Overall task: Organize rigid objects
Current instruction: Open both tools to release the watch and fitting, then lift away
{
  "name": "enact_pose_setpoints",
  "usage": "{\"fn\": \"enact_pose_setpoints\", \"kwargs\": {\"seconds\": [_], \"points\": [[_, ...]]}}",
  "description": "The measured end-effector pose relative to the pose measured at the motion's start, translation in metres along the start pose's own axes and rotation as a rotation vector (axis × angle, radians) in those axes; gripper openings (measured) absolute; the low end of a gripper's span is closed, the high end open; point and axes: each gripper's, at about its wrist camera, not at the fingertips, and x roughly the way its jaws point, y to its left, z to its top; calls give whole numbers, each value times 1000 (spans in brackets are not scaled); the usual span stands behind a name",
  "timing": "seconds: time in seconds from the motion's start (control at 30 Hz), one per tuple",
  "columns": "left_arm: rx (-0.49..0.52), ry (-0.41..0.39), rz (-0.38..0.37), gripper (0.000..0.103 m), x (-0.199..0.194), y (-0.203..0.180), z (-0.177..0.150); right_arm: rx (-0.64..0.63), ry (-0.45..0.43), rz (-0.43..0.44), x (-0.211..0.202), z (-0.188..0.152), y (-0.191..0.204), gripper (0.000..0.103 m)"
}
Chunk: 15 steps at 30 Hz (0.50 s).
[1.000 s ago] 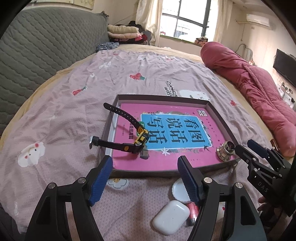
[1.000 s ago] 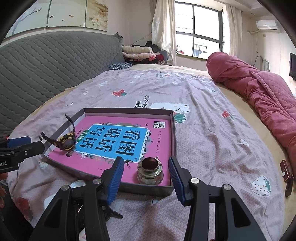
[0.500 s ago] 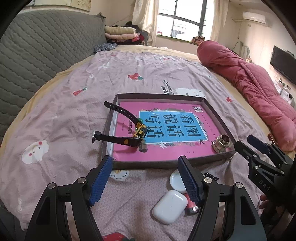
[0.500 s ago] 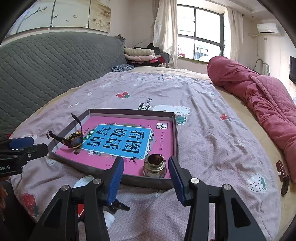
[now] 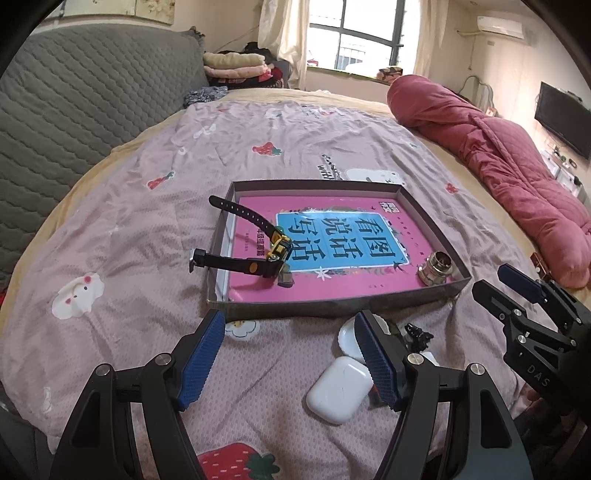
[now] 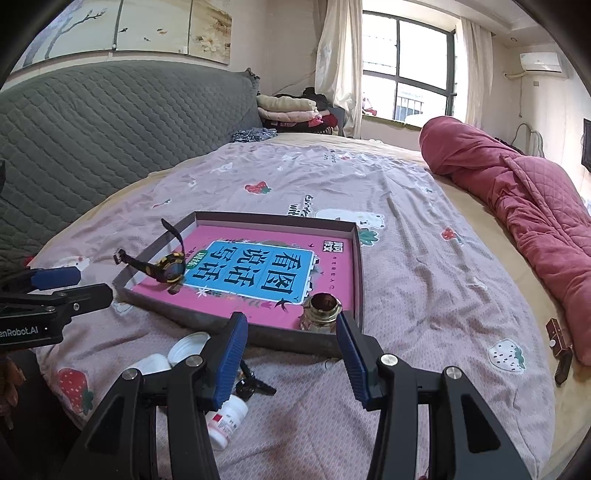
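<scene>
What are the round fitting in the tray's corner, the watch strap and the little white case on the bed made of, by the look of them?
Fitting: metal, probably steel or nickel-plated brass; it is shiny, with a hexagonal collar and a dark bore.
Watch strap: matte black rubber or soft plastic; it bends in a curve and has punched holes.
White case: smooth glossy hard plastic, with rounded corners and soft highlights.

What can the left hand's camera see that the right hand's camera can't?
Only the left wrist view shows the white earbud case on the bedspread and the TV on the wall.

Only the right wrist view shows the white pill bottle lying on its side and the painted panels above the grey headboard.

Both show the tray with the pink book, the watch, whose strap hangs over the tray's wall, and the metal fitting in the tray's corner. Both also show the white lid, the left gripper and the right gripper, both open and empty.
</scene>
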Motion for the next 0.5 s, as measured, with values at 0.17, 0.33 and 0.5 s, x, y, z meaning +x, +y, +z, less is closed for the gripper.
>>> {"fn": "enact_pose_setpoints", "kwargs": {"seconds": [0.17, 0.33, 0.5], "points": [[9, 7, -1, 74, -4, 0, -6, -2, 4, 8, -7, -4, 2, 50], [10, 13, 0, 74, -6, 0, -9, -10, 16, 13, -11, -10, 5, 50], [17, 19, -2, 74, -9, 0, -13, -13, 20, 19, -15, -12, 7, 50]]}}
